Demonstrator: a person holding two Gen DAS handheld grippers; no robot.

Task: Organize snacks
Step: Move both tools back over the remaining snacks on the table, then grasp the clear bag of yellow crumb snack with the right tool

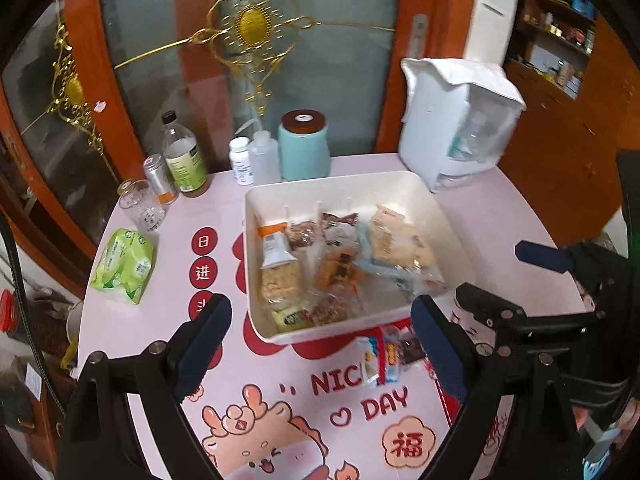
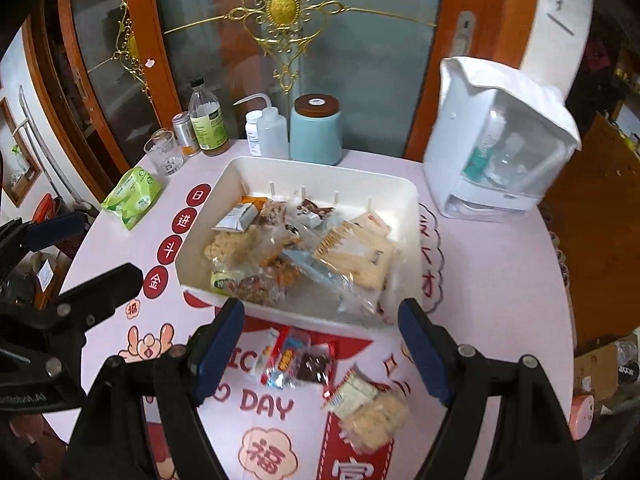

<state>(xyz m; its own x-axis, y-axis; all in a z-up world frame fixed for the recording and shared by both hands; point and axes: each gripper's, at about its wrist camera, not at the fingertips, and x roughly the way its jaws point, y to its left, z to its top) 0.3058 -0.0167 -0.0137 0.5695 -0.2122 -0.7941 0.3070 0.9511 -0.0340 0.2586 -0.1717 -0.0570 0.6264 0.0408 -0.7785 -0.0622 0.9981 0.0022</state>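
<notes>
A white square tray [image 1: 436,216] [image 2: 404,190] in the middle of the pink table holds several wrapped snacks [image 1: 340,264] [image 2: 304,256]. In front of it lie small loose packets [image 1: 388,354] [image 2: 298,358]. A pale rice-cracker packet [image 2: 366,410] lies nearer, between my right fingers. My left gripper [image 1: 320,346] is open and empty, hovering above the table in front of the tray. My right gripper [image 2: 320,350] is open and empty above the loose packets; it also shows in the left wrist view [image 1: 504,280].
A green tissue pack [image 1: 124,266] [image 2: 132,196] lies at the left. A glass [image 1: 140,204], a can, bottles [image 1: 186,160] and a teal jar [image 1: 304,146] [image 2: 316,130] stand behind the tray. A white appliance [image 1: 456,124] [image 2: 500,140] stands at the back right.
</notes>
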